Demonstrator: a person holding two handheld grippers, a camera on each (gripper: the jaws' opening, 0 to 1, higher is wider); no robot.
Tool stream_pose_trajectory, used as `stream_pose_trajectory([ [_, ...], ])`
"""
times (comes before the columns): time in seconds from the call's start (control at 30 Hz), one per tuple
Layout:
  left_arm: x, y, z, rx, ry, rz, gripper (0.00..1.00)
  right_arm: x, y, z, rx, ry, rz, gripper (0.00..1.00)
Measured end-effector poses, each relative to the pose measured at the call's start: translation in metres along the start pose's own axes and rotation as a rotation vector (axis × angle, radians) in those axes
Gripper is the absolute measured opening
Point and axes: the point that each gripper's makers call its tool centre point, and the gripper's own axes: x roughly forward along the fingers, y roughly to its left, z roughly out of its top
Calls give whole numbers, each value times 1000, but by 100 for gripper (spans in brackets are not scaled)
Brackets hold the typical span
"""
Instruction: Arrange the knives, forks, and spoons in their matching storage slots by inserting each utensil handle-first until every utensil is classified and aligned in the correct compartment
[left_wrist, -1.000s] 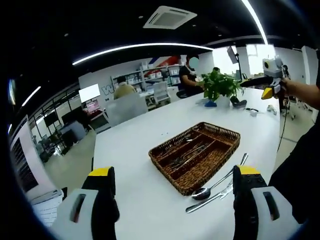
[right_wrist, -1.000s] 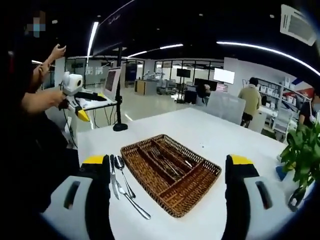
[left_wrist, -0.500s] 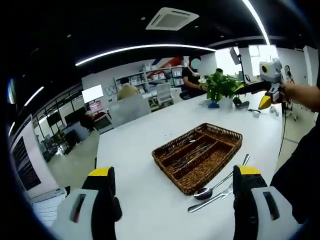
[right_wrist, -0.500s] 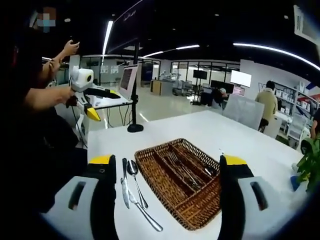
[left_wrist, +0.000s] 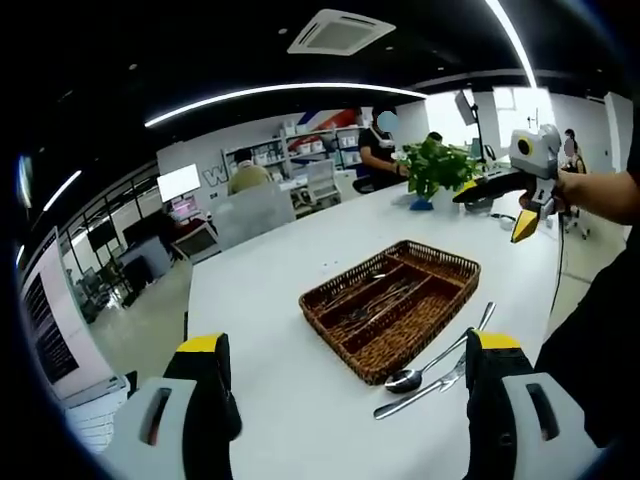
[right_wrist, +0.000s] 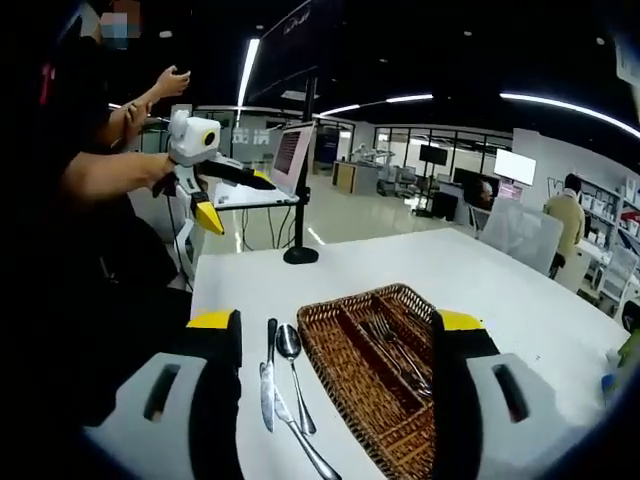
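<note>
We hold our left claw (left_wrist: 345, 400) spread wide above the white, smooth surface (left_wrist: 270, 290), its two grey jaws tipped with yellow and gripping nothing. Between them in the left gripper view lies the wicker tray (left_wrist: 392, 297), a rectangular brown basket of woven cane split by long dividers into narrow slots. Thin metal utensils already lie along the middle slots, though we cannot tell forks from knives there. Just beside the tray's near long side, on the bare surface, rest a shiny steel spoon (left_wrist: 408, 378) with an oval bowl, and a slim knife (left_wrist: 425, 390) next to it, both roughly parallel to the tray's edge. Beyond the tray stands a leafy green plant (left_wrist: 440, 168).

Our right claw (right_wrist: 335, 400) is likewise spread and carries nothing. In the right gripper view the same tray (right_wrist: 385, 375) sits between the jaws, its coarse weave plain to see, with fork tines visible in one middle slot. To the tray's left lie the spoon (right_wrist: 290, 345), the knife (right_wrist: 268, 385) and one more slender steel piece crossing under them, all on the surface (right_wrist: 330, 280) and apart from the tray. A black round-footed stand (right_wrist: 300, 250) rises at the far edge.
</note>
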Motion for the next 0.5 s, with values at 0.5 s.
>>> stream_pose_trajectory([
  [0.5, -6, 12, 1, 10, -14, 36, 100, 43, 33, -40, -1, 60, 137, 60],
])
